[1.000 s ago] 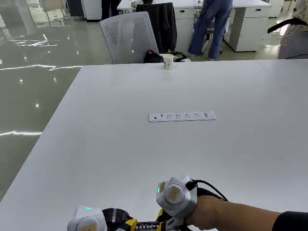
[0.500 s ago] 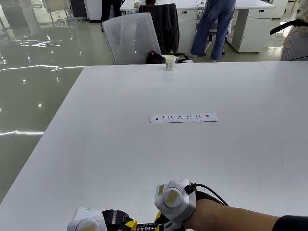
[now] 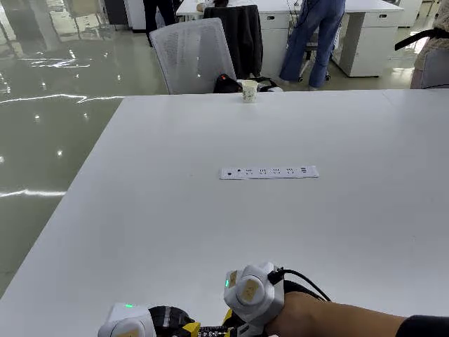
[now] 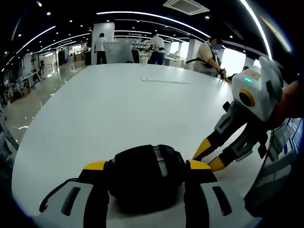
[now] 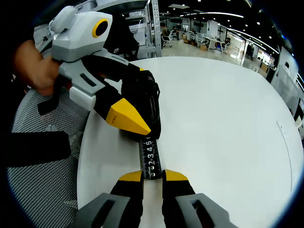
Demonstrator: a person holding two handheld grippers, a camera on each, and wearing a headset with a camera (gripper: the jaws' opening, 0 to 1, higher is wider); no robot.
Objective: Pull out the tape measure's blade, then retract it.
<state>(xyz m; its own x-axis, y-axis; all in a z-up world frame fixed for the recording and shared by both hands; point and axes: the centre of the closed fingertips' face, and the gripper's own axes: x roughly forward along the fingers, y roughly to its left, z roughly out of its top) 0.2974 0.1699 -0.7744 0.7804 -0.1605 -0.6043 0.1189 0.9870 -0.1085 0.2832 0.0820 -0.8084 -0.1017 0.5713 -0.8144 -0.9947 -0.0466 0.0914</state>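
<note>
The black, rounded tape measure case (image 4: 147, 173) sits between the left gripper's (image 4: 147, 165) jaws at the white table's (image 4: 118, 104) near edge, perhaps resting on it. A short length of dark, white-numbered blade (image 5: 151, 159) reaches into the right gripper (image 5: 152, 176).

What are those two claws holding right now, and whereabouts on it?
A tape measure. The left gripper clamps its black case by the sides; the right gripper pinches the drawn-out blade near its tip.

A white table (image 3: 175, 210) carries a power strip (image 3: 269, 172) and a paper cup (image 3: 249, 90).
</note>
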